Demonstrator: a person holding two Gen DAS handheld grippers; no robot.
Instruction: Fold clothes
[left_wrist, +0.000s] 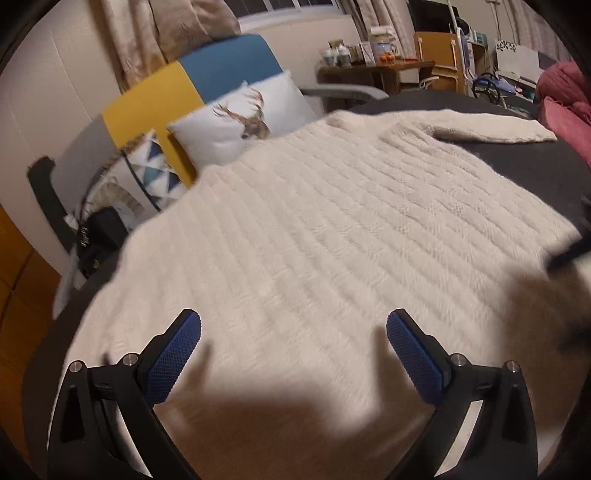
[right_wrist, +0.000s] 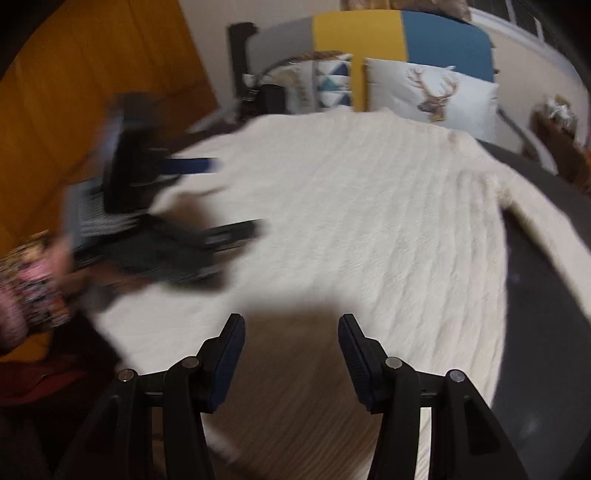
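The cream knitted sweater (left_wrist: 332, 221) lies spread flat on the dark bed (left_wrist: 517, 173), one sleeve (left_wrist: 495, 131) stretched out, laid ready for folding. Left gripper (left_wrist: 293, 343) and right gripper (right_wrist: 291, 350) hover above its near edge, both released and empty.

The cream knit sweater (left_wrist: 314, 221) lies spread flat over the dark bed surface (left_wrist: 535, 177), and its broad body is bare of anything standing on it, so a gripper can pass low across it from any side. Beyond the sweater's far edge, a deer-print pillow (left_wrist: 240, 122) touches the knit and blocks that way; a triangle-patterned cushion (left_wrist: 155, 166) stands just beside it against the yellow and blue headboard (left_wrist: 184, 85). Off the sweater's sleeve end, a pink bundle (left_wrist: 565, 96) closes that corner. Over the sweater's edge on the wardrobe side, the left gripper (right_wrist: 236, 195), blurred, occupies the air.
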